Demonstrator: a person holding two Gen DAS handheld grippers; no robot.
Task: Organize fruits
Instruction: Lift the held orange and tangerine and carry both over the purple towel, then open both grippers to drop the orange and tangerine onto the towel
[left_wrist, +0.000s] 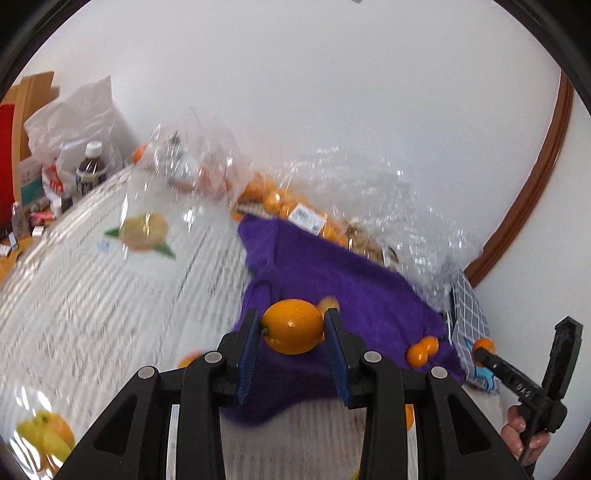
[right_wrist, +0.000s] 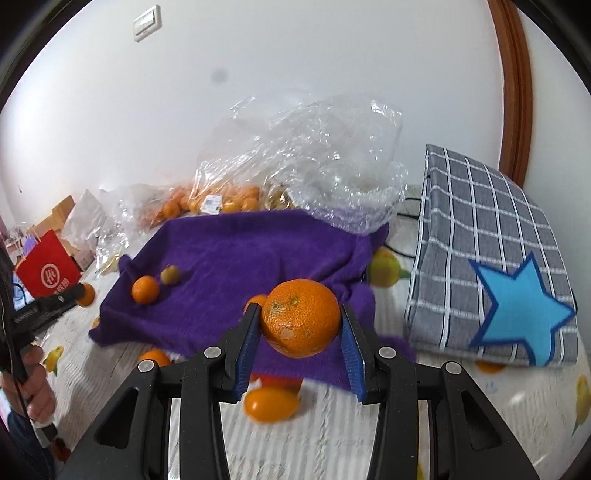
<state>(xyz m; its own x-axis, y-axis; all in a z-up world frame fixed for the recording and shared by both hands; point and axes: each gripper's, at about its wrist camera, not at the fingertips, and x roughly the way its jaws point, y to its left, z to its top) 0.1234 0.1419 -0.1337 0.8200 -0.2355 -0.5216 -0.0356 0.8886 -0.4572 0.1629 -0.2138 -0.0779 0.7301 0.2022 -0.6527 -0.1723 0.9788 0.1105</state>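
Note:
My left gripper (left_wrist: 293, 326) is shut on a smooth orange fruit (left_wrist: 293, 326) and holds it above the purple towel (left_wrist: 332, 280). My right gripper (right_wrist: 299, 323) is shut on a larger rough-skinned orange (right_wrist: 302, 318) above the towel's (right_wrist: 236, 251) near edge. Small orange fruits (left_wrist: 422, 351) lie on the towel, along with an orange (right_wrist: 145, 289) and a greenish fruit (right_wrist: 170, 275). More oranges (right_wrist: 271, 404) lie on the sheet below. The right gripper shows in the left wrist view (left_wrist: 485, 354); the left shows in the right wrist view (right_wrist: 79, 291).
Clear plastic bags of oranges (left_wrist: 295, 206) and crumpled plastic (right_wrist: 314, 155) sit behind the towel by the wall. A grey checked cushion with a blue star (right_wrist: 491, 258) is at the right. A red bag (right_wrist: 46, 271), bottle (left_wrist: 90, 168) and boxes stand left.

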